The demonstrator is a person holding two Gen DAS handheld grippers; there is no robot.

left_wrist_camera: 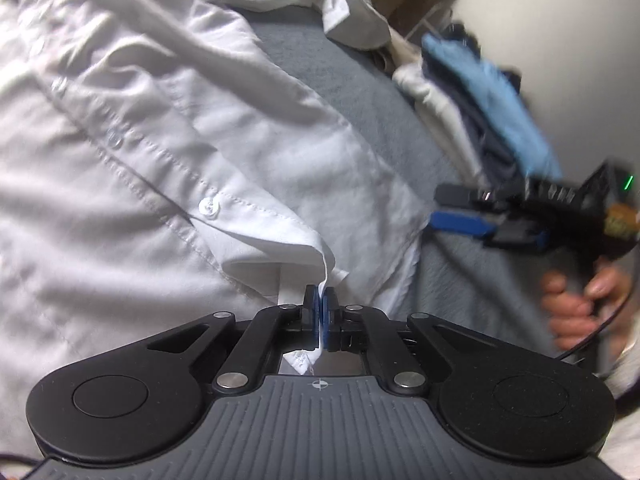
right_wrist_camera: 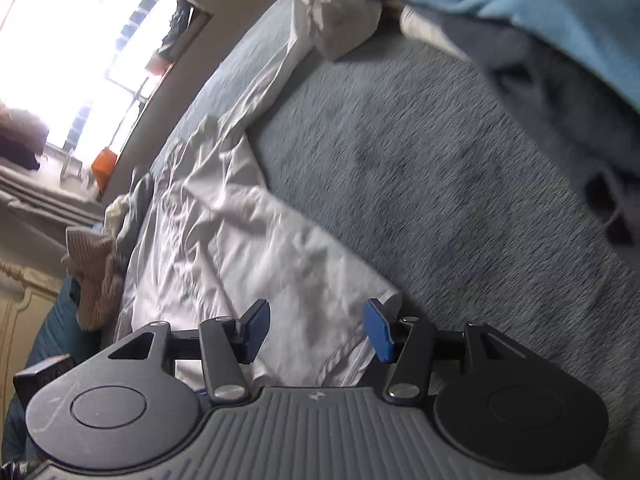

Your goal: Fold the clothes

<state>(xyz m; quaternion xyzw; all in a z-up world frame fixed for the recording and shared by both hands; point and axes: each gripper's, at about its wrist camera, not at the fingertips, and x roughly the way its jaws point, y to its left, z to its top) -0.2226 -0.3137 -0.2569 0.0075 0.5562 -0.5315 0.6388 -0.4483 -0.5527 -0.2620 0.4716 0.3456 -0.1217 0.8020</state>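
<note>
No brand, label or readable writing shows anywhere; the only mark is a small crosshair printed on the ribbed grey housing of each tool.

The left tool [left_wrist_camera: 321, 312] has its blue pads pressed together on a thin fold of the white shirt [left_wrist_camera: 168, 128], pinching the fabric at the bottom corner of the front hem, with a scrap of cloth poking out behind the pads toward the housing. Ahead of this tool the shirt spreads away, a smooth woven cotton-like cloth, creased, with a double-stitched placket running up to the left and small round translucent buttons [left_wrist_camera: 208, 207] along it. A cuffed sleeve lies crumpled at the far end.

The shirt lies on a bed covered by a grey blanket [right_wrist_camera: 420, 152] with a short, fuzzy nap. To the right of the left tool, a hand [left_wrist_camera: 580, 304] grips the handle of the right tool [left_wrist_camera: 452, 210], which sits at the shirt's right edge.

From its own camera, the right tool [right_wrist_camera: 316, 330] is spread, its flat blue pads [right_wrist_camera: 378, 330] apart with the shirt's hemmed lower edge lying between and below them; nothing is pinched. Beyond and to the right of it a pile of clothes [right_wrist_camera: 520, 4] is heaped, light blue on top, with grey and dark layers under it. Far to the left, a bright window [right_wrist_camera: 80, 40] glares.
</note>
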